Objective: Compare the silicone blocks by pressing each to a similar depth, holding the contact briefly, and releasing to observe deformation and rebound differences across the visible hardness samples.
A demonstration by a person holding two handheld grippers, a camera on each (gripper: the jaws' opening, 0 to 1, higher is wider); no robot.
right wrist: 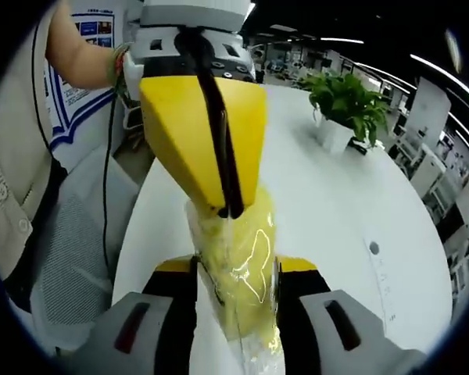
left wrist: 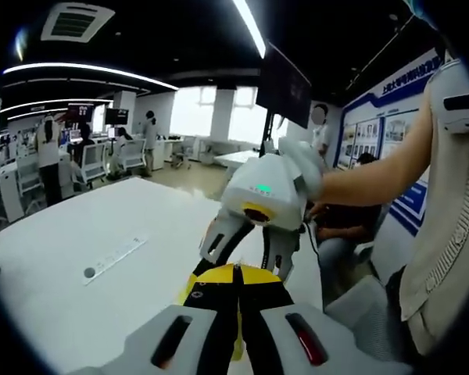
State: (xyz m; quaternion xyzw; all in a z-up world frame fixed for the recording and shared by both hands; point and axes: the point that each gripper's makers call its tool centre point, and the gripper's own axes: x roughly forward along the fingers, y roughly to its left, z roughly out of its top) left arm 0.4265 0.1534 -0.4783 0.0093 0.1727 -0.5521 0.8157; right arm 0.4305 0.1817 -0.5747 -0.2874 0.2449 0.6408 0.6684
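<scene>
White bench (right wrist: pixel 336 187): broad and round-edged, carrying a potted green plant (right wrist: pixel 341 101) toward its far edge in the right gripper view, and a flush grey power strip (left wrist: pixel 113 258) near its middle in the left gripper view. Behind it, an open office with desks and standing people. A blue wall board (left wrist: pixel 391 133) bears white Chinese characters, too small to read; no brand marks are legible.

A person's bare forearm (left wrist: pixel 375 176) reaches in beside the bench edge, holding the right tongs.

Left tongs (right wrist: pixel 228 209): yellow jaws clenched together, tips pressing down onto the silicone block; in the left gripper view the same jaws (left wrist: pixel 236 312) meet along a dark seam.

Right tongs (right wrist: pixel 236 273): yellow-tipped jaws set against either side of the block, grasping it; from the left gripper view they (left wrist: pixel 250 254) hang beneath a white housing with a green light.

Silicone block (right wrist: pixel 238 266): translucent pale yellow, glossy, held above the bench's near edge between the right jaws.
</scene>
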